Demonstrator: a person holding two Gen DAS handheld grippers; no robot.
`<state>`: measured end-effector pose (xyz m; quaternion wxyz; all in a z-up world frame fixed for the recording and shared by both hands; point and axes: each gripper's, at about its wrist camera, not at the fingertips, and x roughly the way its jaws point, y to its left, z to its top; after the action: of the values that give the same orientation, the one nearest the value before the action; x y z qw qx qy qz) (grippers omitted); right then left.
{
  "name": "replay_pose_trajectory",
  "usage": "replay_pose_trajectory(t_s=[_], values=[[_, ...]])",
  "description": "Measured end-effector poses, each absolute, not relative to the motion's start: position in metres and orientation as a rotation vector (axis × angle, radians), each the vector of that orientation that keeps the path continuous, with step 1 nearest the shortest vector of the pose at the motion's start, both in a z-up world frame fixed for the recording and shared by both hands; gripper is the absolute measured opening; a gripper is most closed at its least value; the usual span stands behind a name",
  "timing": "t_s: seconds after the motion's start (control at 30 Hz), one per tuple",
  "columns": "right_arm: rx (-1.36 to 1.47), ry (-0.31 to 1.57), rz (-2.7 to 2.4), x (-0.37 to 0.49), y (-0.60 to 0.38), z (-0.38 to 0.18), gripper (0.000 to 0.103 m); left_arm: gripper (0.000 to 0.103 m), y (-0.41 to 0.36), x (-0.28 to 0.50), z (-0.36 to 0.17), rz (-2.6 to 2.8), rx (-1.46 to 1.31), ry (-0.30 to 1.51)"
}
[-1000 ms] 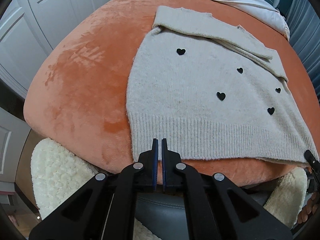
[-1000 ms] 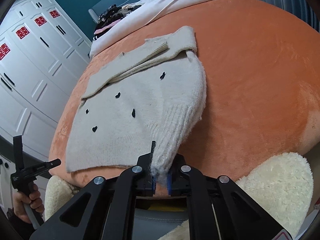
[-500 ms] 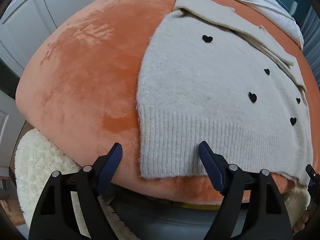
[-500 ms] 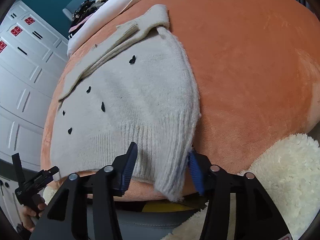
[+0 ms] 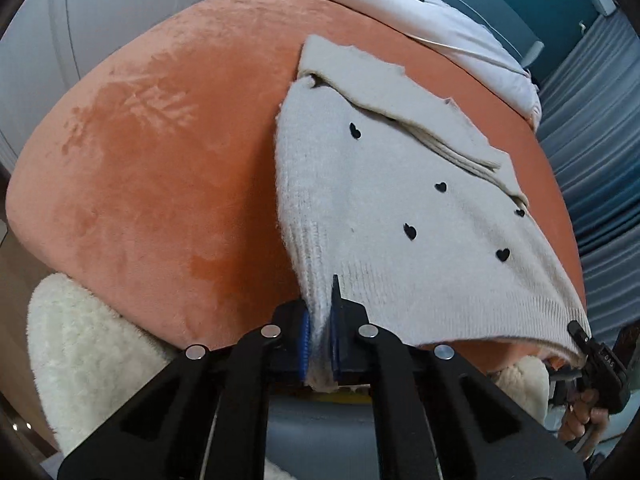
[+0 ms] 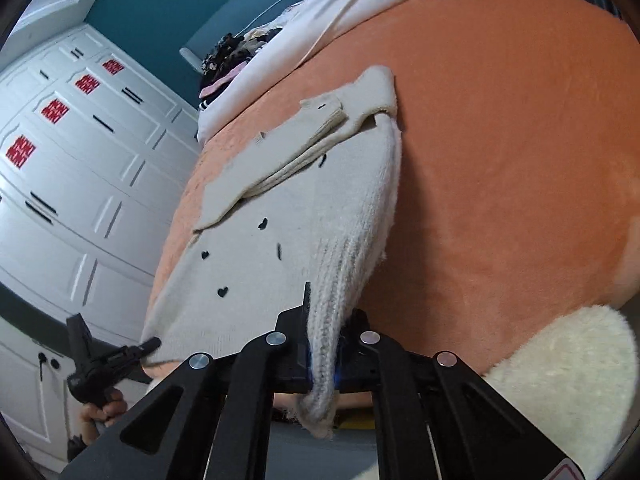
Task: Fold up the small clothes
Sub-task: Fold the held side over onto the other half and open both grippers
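Spread across the whole scene, an orange velvety blanket over a bed, with a white sheet bunched at the far end and a fluffy cream rug at the near edge. Along the left in the right wrist view, a white wardrobe with red paper cutouts on its doors; behind the bed, a teal wall.

On the blanket, lying mostly flat, a cream knitted sweater dotted with small black hearts, sleeves folded across the upper part, ribbed hem toward the near edge of the bed. Both near hem corners pulled up off the blanket.

Clamped tight on the hem corner at the sweater's left side, the left gripper, knit bunched between its blue pads. Clamped likewise on the opposite hem corner, the right gripper, with a tongue of ribbed fabric hanging down past its jaws.
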<state>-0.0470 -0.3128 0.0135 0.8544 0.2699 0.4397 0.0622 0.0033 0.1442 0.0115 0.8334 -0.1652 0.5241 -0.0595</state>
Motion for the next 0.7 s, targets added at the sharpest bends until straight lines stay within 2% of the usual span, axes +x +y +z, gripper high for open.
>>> replay_pose_trajectory(t_s=[0.13,0.2,0.27,0.37,0.47,0.5,0.53,0.6,0.63,0.7], values=[[0.367,1.123,0.198,-0.092,-0.311,0.026,0.006,0.006,0.150,-0.050,0.032,-0.189,-0.300,1.207],[0.342,1.134,0.264,-0.114,-0.308,0.051,0.006,0.006,0.157,-0.069,0.051,-0.209,-0.322,1.226],[0.371,1.044,0.306,-0.113,-0.309,0.088,0.006,0.007,0.164,-0.068,0.078,-0.217,-0.362,1.191],[0.428,0.806,0.346,-0.071,-0.321,0.130,0.007,0.007,0.155,-0.031,0.118,-0.227,-0.322,1.027],[0.521,0.675,0.331,0.009,-0.338,0.115,0.008,0.009,0.148,0.050,0.121,-0.200,-0.302,0.918],[0.560,0.662,0.290,0.041,-0.344,0.097,0.010,0.012,0.144,0.078,0.112,-0.187,-0.306,0.908],[0.607,0.659,0.233,0.072,-0.350,0.072,0.016,0.014,0.140,0.108,0.098,-0.182,-0.317,0.902],[0.673,0.712,0.126,0.110,-0.355,0.031,0.020,0.045,0.135,0.158,0.059,-0.136,-0.311,0.913],[0.703,0.735,0.085,0.120,-0.358,0.017,0.021,0.050,0.133,0.171,0.043,-0.094,-0.294,0.932],[0.738,0.715,0.031,0.119,-0.360,0.000,0.024,0.052,0.133,0.187,0.015,-0.047,-0.258,0.964]])
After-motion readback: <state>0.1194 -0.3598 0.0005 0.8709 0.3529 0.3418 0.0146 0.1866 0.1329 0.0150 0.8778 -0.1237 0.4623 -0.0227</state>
